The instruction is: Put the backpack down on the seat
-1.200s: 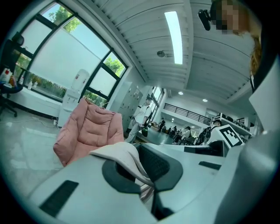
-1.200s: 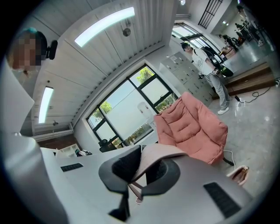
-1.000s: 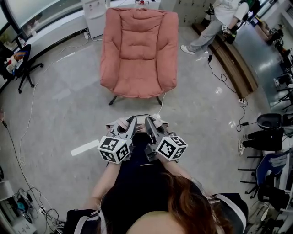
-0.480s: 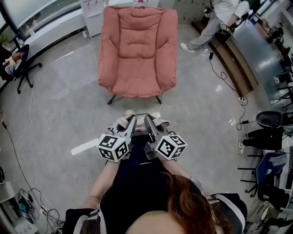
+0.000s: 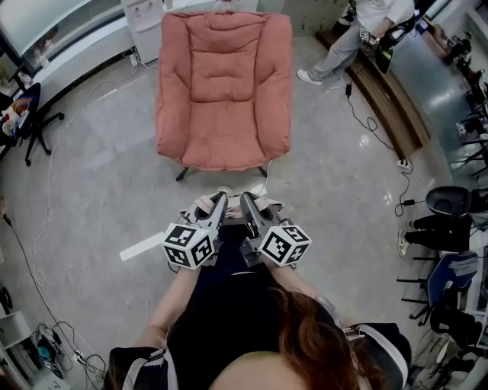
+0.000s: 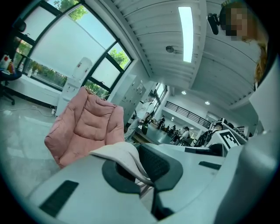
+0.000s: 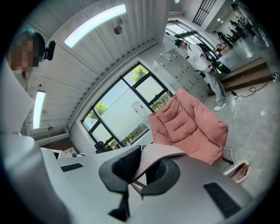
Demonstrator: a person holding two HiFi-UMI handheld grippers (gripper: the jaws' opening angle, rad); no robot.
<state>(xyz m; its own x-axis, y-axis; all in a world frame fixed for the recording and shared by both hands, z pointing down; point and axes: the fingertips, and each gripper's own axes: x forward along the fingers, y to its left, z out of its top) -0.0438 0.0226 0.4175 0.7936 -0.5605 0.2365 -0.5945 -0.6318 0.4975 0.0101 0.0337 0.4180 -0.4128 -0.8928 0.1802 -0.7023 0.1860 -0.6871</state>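
The left gripper (image 6: 142, 171) is clamping its jaws on a pale strap (image 6: 120, 153) that is draping toward 9 o'clock. Beyond it, at 10 o'clock, a pink chair (image 6: 83, 129) is standing before big windows. A ceiling light (image 6: 186, 26) is glowing at 12 o'clock.

A pale grey floor (image 5: 99, 190) lies all round you, with a white strip of tape (image 5: 141, 246) on it at your near left. At the far left stands a black office chair (image 5: 30, 114). A thin white cable (image 5: 47, 190) trails over the floor on that side, and a tangle of cords (image 5: 57, 343) sits at the near left corner. At the far right a person (image 5: 347, 49) stands beside a long, low wooden platform (image 5: 393, 107). Black stools (image 5: 450, 202) crowd the right edge. A white dispenser (image 5: 141, 19) stands by the far wall, under big windows (image 6: 65, 48).
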